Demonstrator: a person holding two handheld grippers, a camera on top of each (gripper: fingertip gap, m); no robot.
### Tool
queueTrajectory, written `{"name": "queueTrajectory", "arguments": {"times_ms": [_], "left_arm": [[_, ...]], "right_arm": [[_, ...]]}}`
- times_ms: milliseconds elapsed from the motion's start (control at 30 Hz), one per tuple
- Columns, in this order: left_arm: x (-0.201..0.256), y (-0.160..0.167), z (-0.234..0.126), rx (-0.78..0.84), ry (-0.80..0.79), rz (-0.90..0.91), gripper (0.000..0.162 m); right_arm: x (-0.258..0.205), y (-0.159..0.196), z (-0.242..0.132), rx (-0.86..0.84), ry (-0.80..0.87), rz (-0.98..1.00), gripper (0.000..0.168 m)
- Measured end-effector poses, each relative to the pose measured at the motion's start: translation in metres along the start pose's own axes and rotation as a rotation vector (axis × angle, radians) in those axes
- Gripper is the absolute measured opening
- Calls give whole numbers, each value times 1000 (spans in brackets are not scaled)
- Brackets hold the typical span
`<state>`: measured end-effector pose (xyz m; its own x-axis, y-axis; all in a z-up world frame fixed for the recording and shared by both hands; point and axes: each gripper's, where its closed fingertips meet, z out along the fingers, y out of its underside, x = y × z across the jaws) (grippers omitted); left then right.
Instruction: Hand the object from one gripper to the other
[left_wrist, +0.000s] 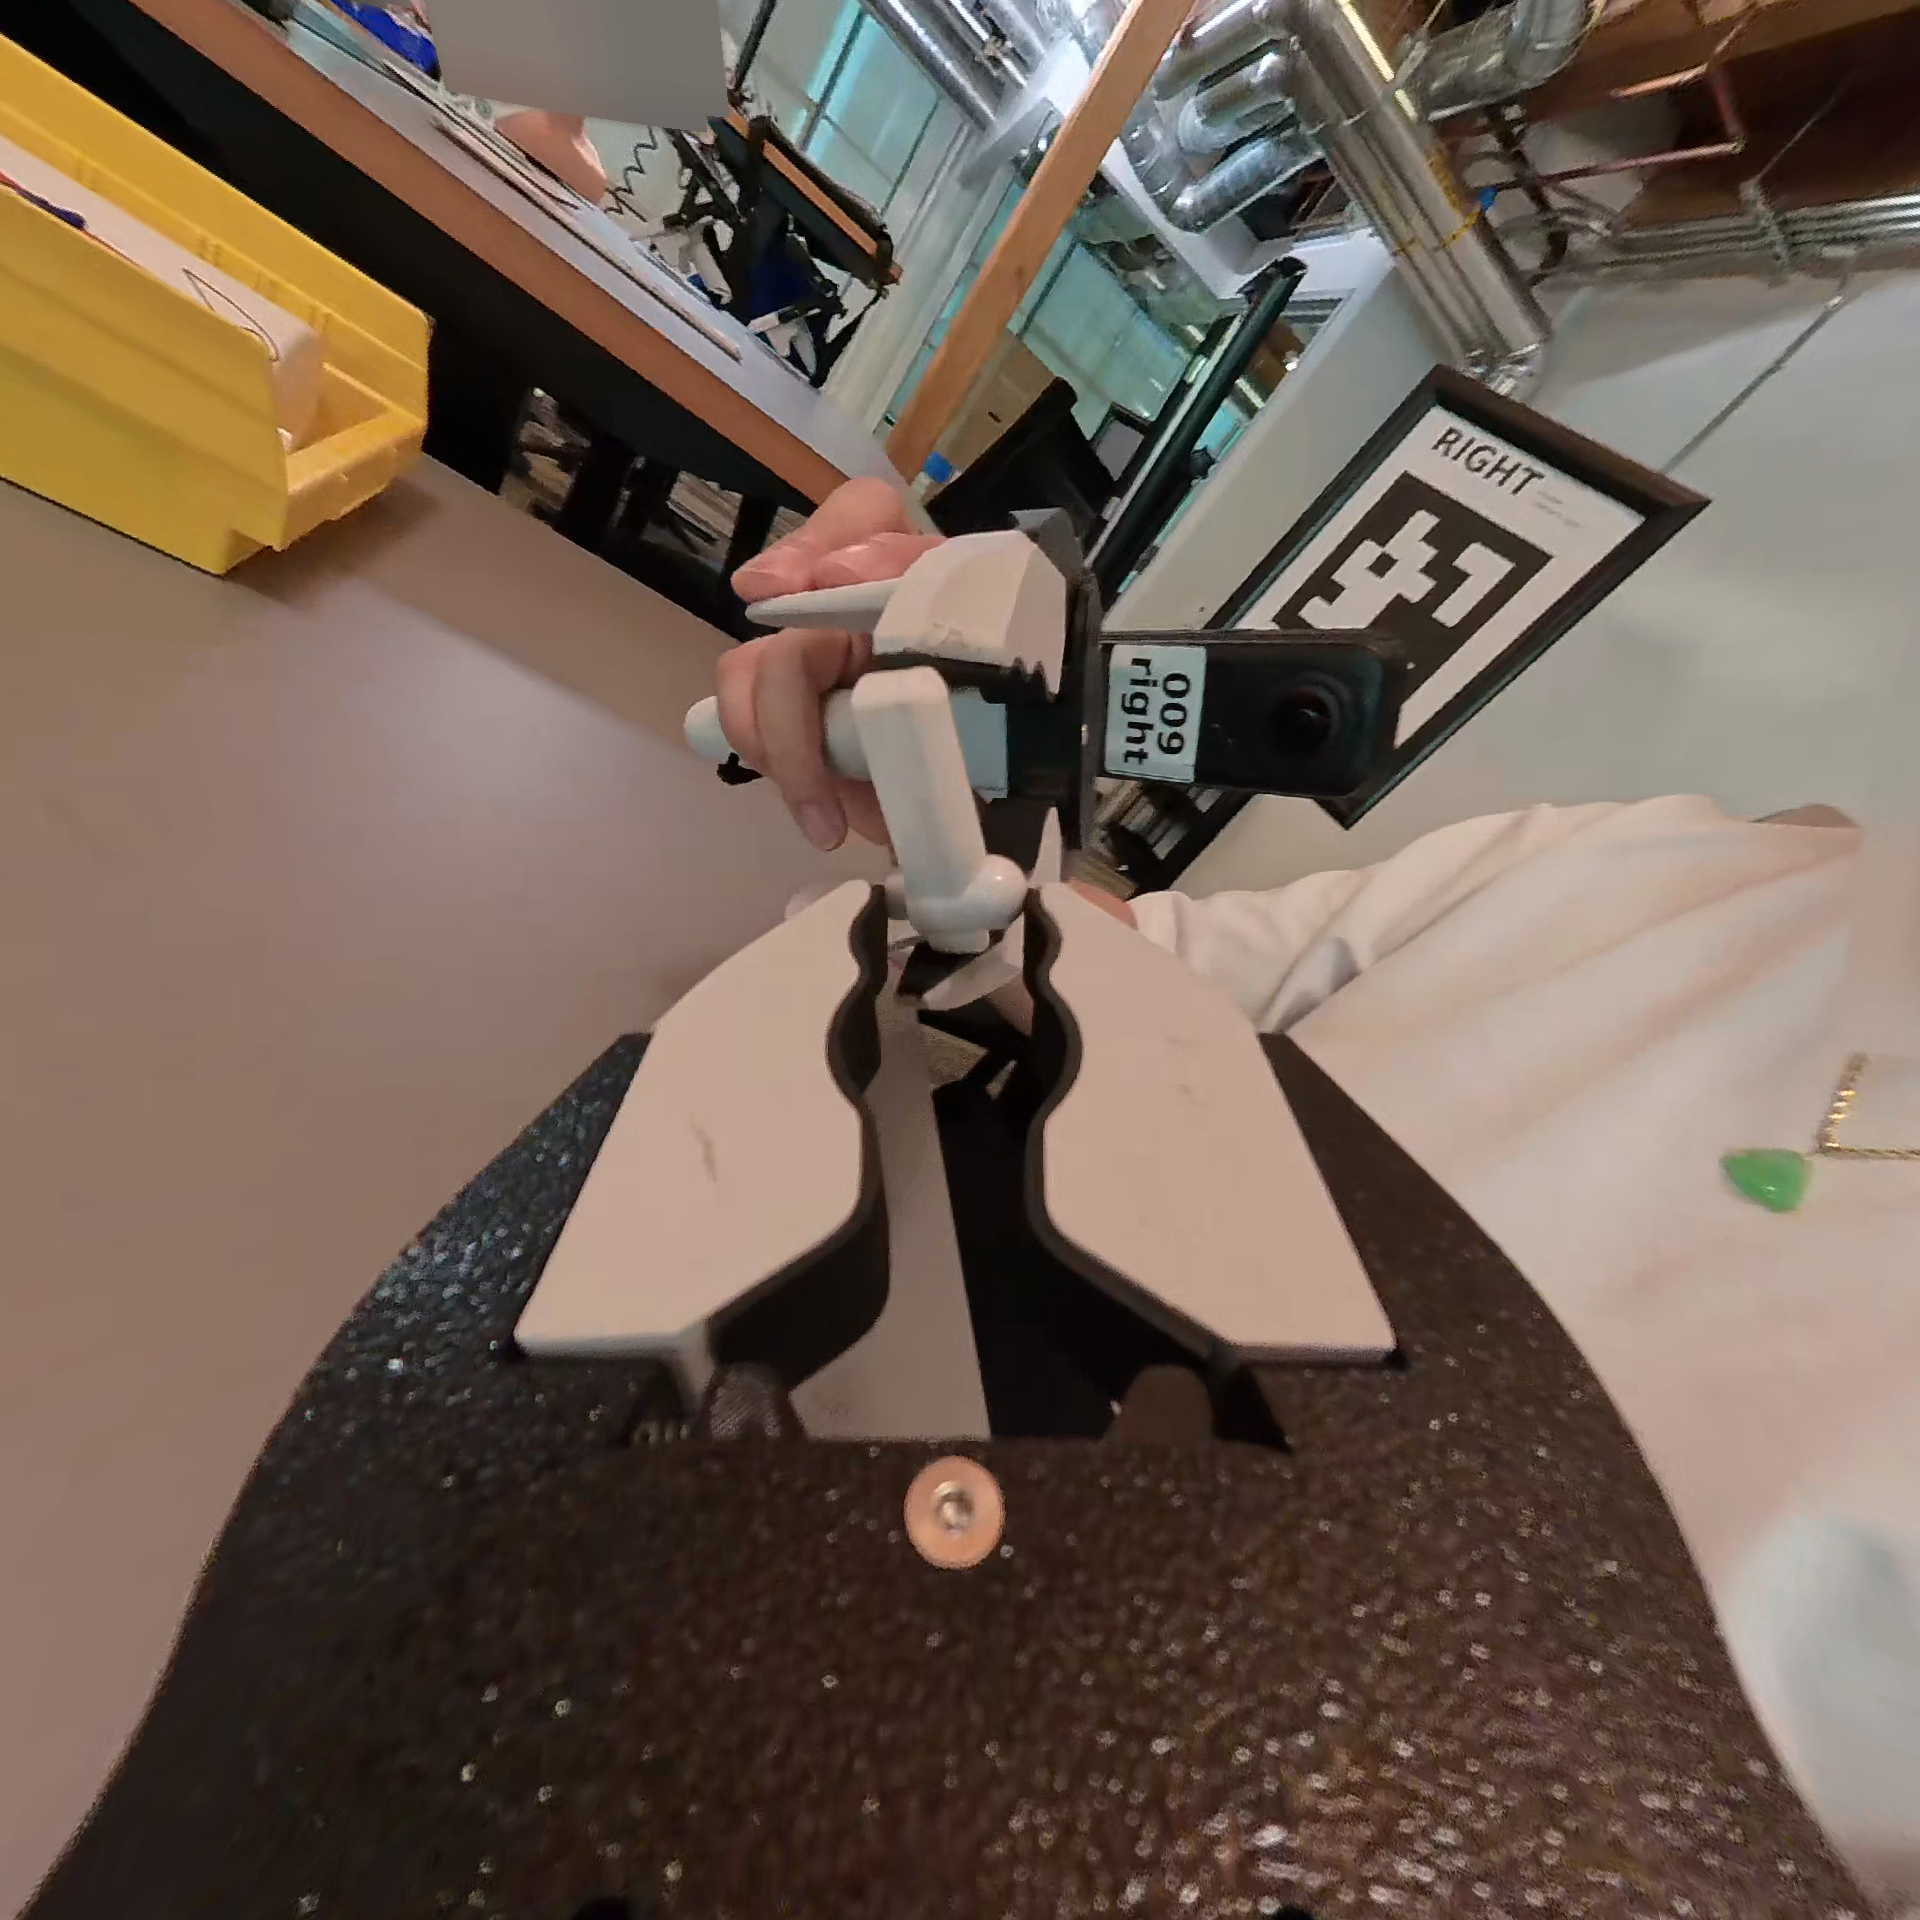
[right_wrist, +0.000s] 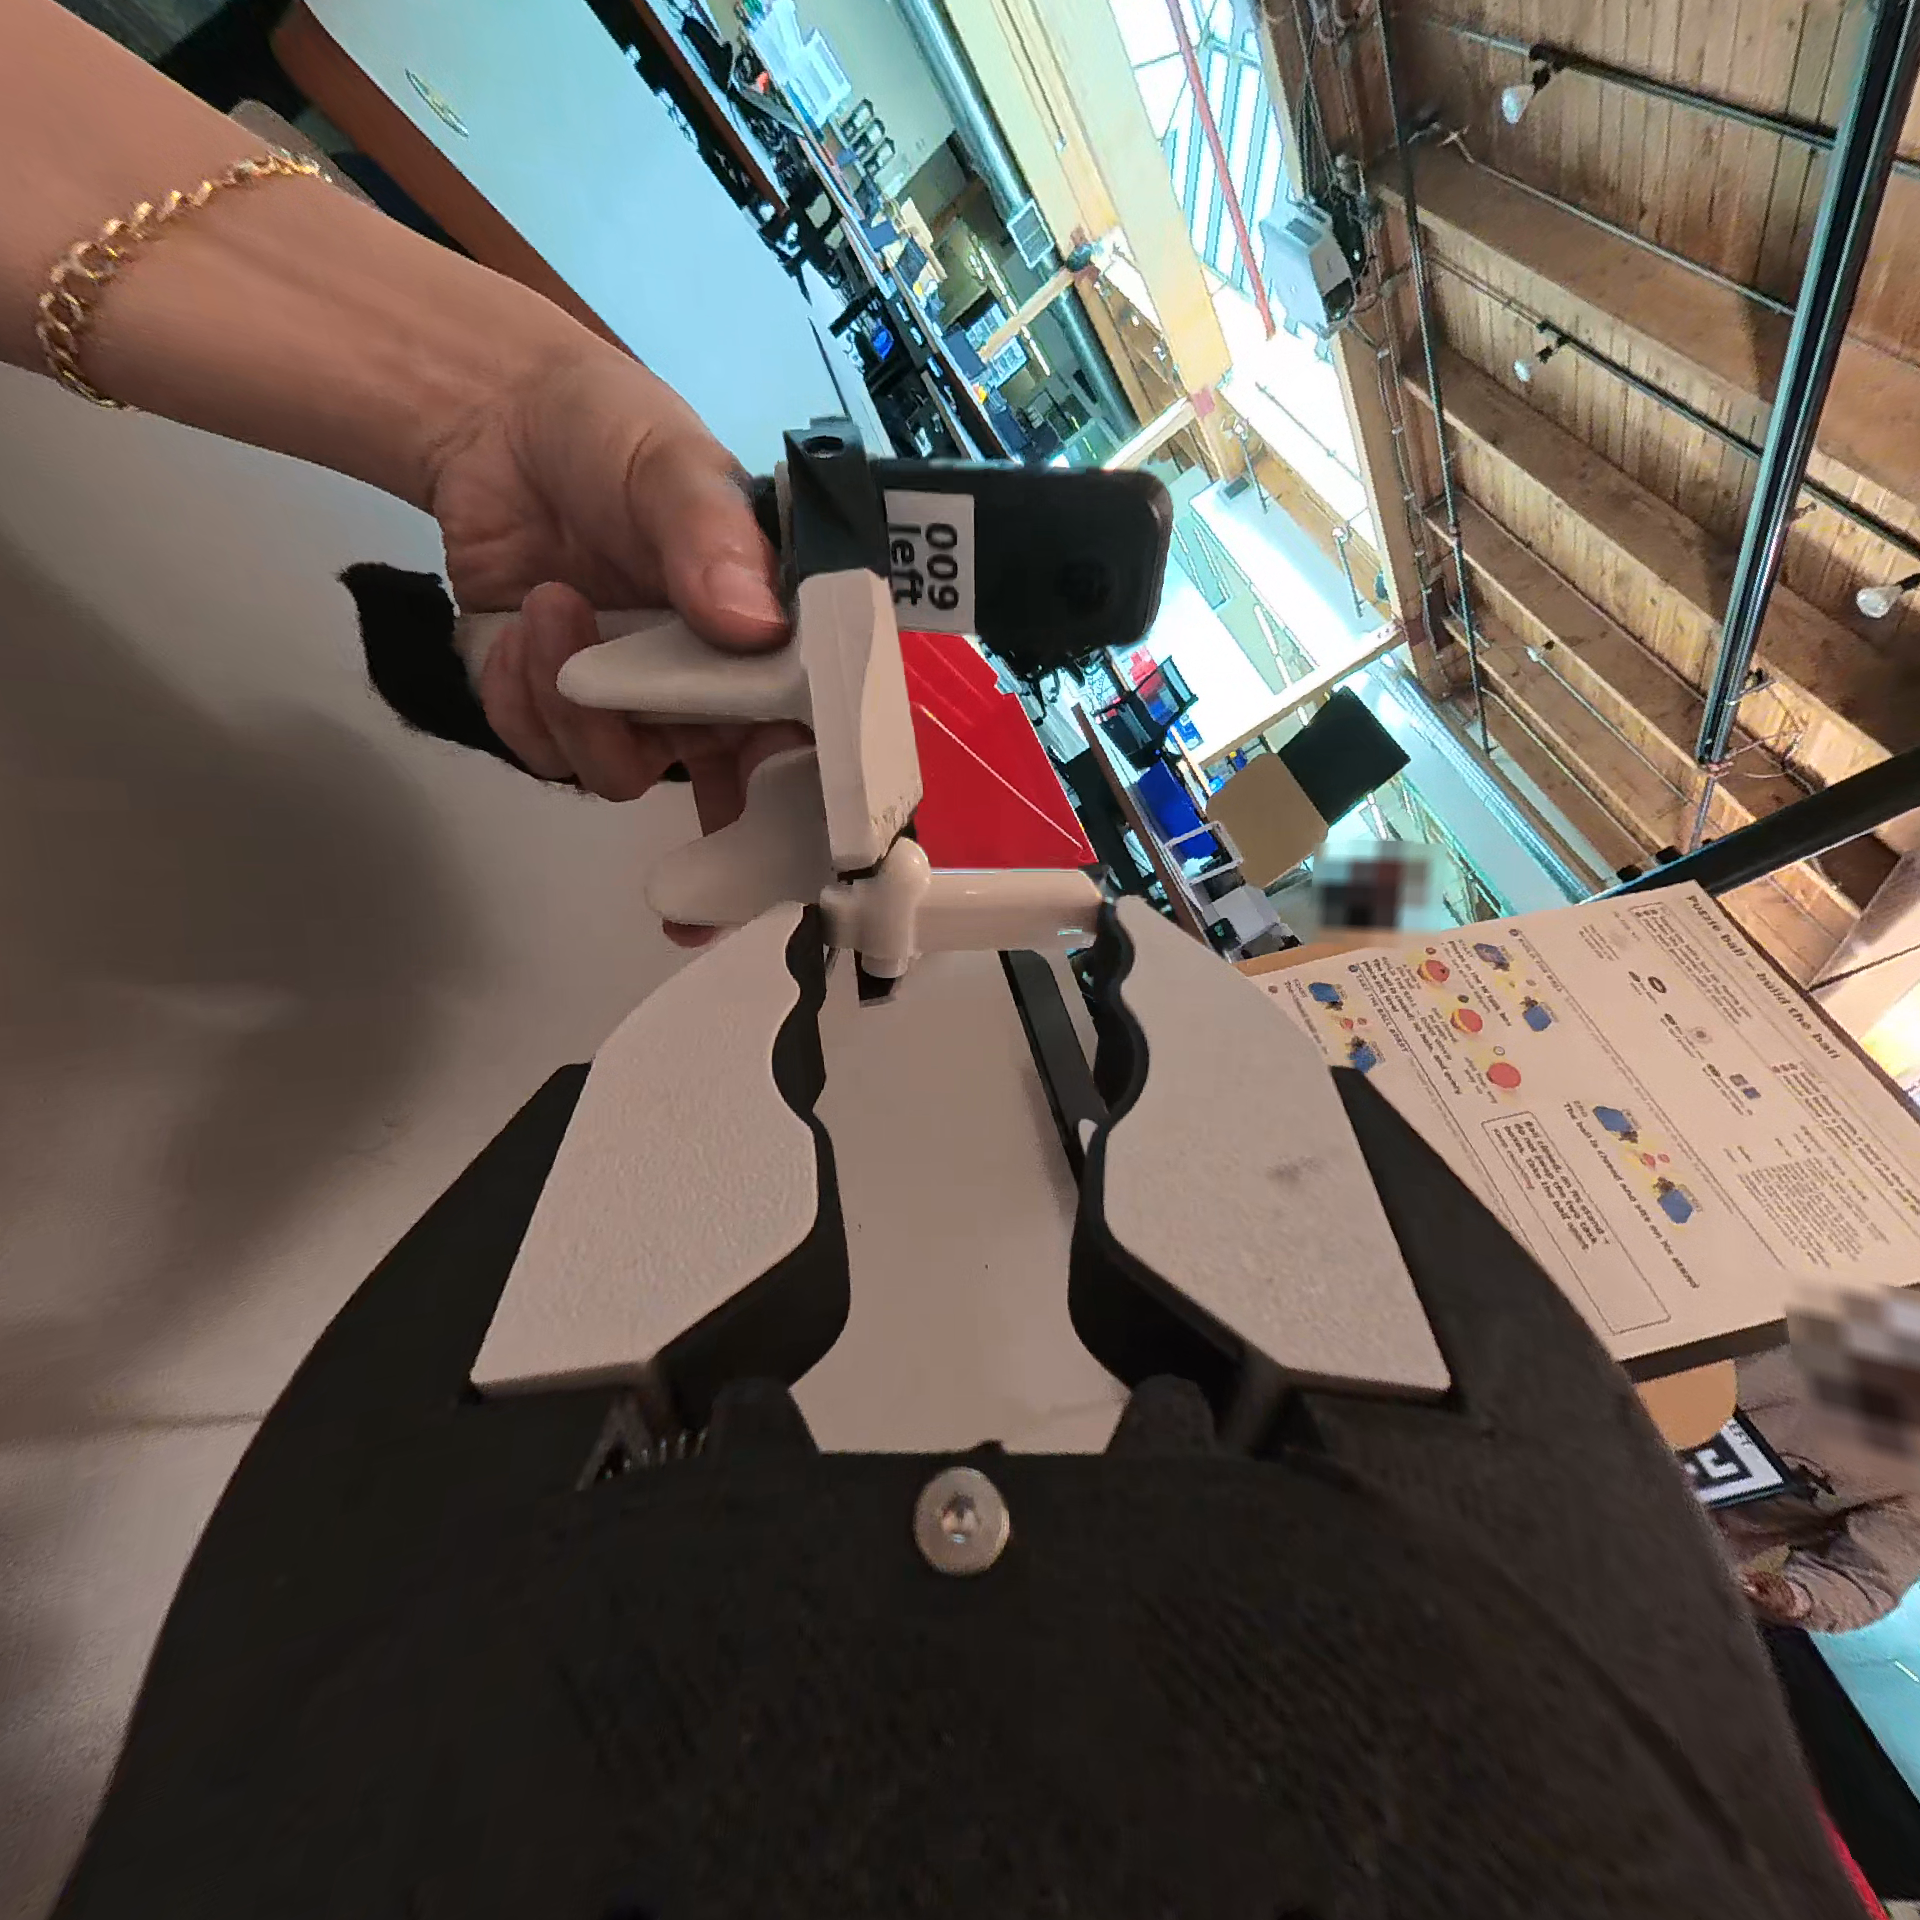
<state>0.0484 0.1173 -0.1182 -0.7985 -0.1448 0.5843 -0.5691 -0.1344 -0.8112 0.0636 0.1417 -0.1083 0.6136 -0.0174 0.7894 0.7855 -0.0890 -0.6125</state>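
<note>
Small dark object (left_wrist: 925, 971), mostly hidden; long axis perhaps diagonal

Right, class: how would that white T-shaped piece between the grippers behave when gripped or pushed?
The white T-shaped piece looks like rigid moulded plastic, so it is probably stiff, not floppy. Its glossy, rounded bar may slip or twist in a grip. It looks slim, so likely light; the crosspiece should stop it rolling.

We see pale grey fingers (left_wrist: 707, 1143) on speckled black gripper bodies (left_wrist: 935, 1662), a yellow bin (left_wrist: 208, 395) far left, a red bin (right_wrist: 987, 769), a gold bracelet (right_wrist: 135, 260), and a black-and-white marker poster (left_wrist: 1455, 582).
</note>
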Motion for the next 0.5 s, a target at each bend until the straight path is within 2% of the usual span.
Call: {"name": "queueTrajectory", "arguments": {"times_ms": [133, 200, 333, 433, 500], "left_arm": [[-14, 4, 1, -26, -95, 64, 24], [-26, -3, -5, -1, -206, 183, 24], [-36, -23, -26, 12, -452, 502, 24], [-34, -30, -32, -23, -563, 788, 24], [-31, -32, -30, -57, -616, 966, 24]], "right_arm": [[-2, 10, -1, -19, -21, 60, 50], [-3, 10, -5, 2, -85, 218, 59], [16, -1, -13, 136, -164, 758, 90], [31, -5, -11, 228, -216, 1241, 86], [27, -7, -9, 271, -326, 1505, 83]]}}
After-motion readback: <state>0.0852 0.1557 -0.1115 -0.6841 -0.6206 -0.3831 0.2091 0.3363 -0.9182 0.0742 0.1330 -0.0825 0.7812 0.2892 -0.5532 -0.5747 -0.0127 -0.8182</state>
